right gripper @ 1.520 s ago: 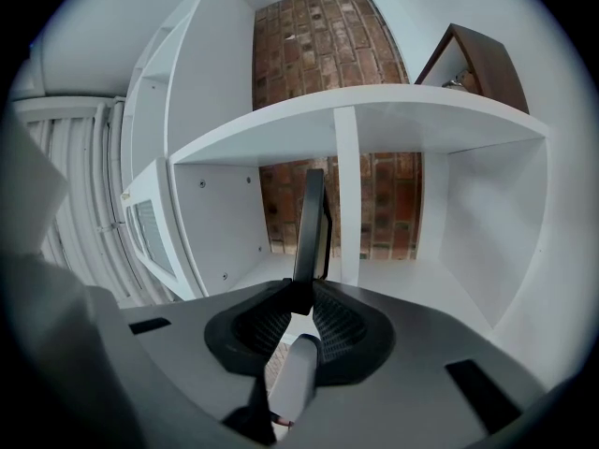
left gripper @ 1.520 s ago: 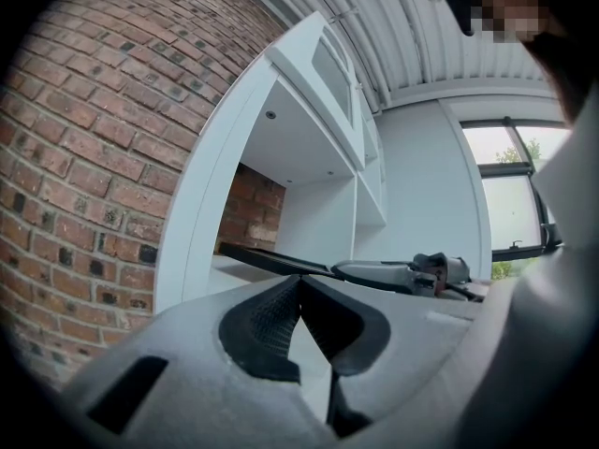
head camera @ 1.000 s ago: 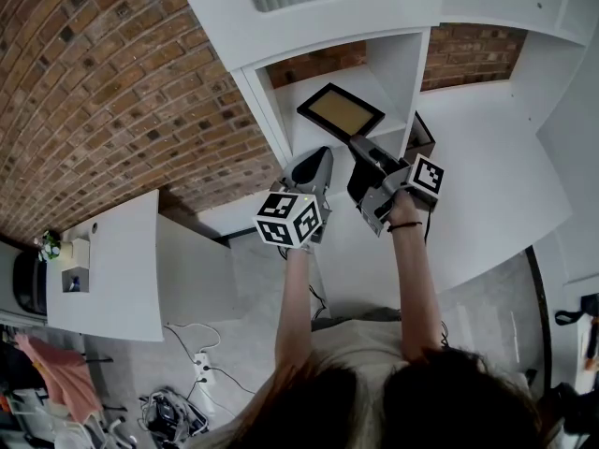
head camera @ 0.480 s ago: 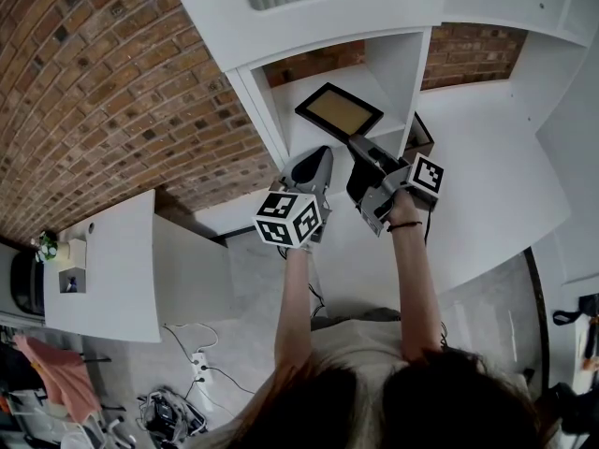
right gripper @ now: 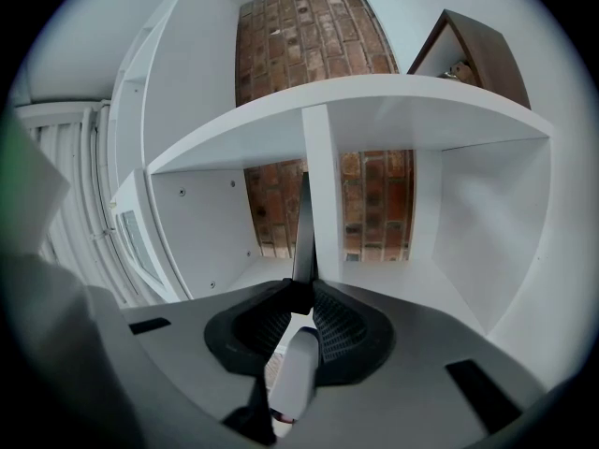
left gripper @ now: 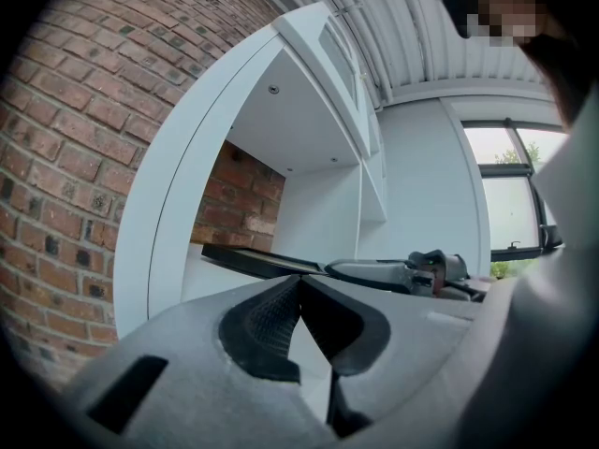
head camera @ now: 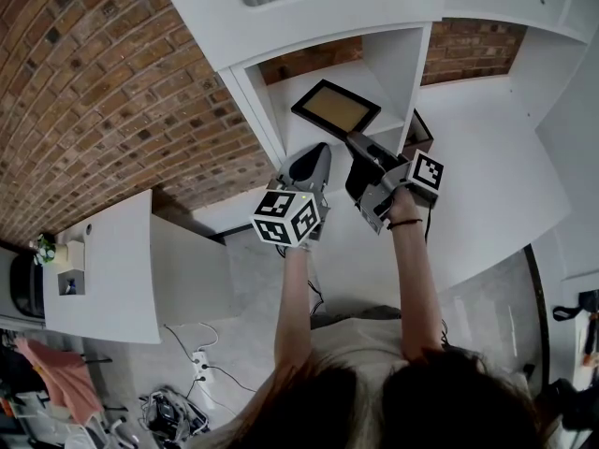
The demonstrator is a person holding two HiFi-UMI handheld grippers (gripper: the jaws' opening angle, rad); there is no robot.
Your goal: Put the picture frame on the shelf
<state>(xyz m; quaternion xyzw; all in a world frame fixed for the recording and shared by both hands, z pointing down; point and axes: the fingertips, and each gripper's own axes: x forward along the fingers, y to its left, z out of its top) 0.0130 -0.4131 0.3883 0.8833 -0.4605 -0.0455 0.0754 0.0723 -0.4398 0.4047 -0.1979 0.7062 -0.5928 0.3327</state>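
Observation:
A black picture frame (head camera: 336, 108) with a tan panel hangs tilted in the mouth of a white shelf cubby (head camera: 372, 76). My right gripper (head camera: 353, 144) is shut on its near corner. In the right gripper view the picture frame (right gripper: 303, 223) shows edge-on, rising from the closed jaws toward the shelf divider (right gripper: 322, 185). My left gripper (head camera: 314, 155) is just left of the right one, below the frame, shut and holding nothing. The left gripper view shows the picture frame (left gripper: 262, 260) flat ahead, with the right gripper (left gripper: 402, 271) beside it.
A brick wall (head camera: 112, 82) runs left of the white shelf unit. A dark wooden box (head camera: 419, 134) sits on the shelf right of the cubby. A white desk (head camera: 112, 269) with small items stands lower left; cables (head camera: 187, 363) lie on the floor.
The frame and right gripper have shifted slightly up and left, deeper toward the cubby. The left gripper has kept its place beside them.

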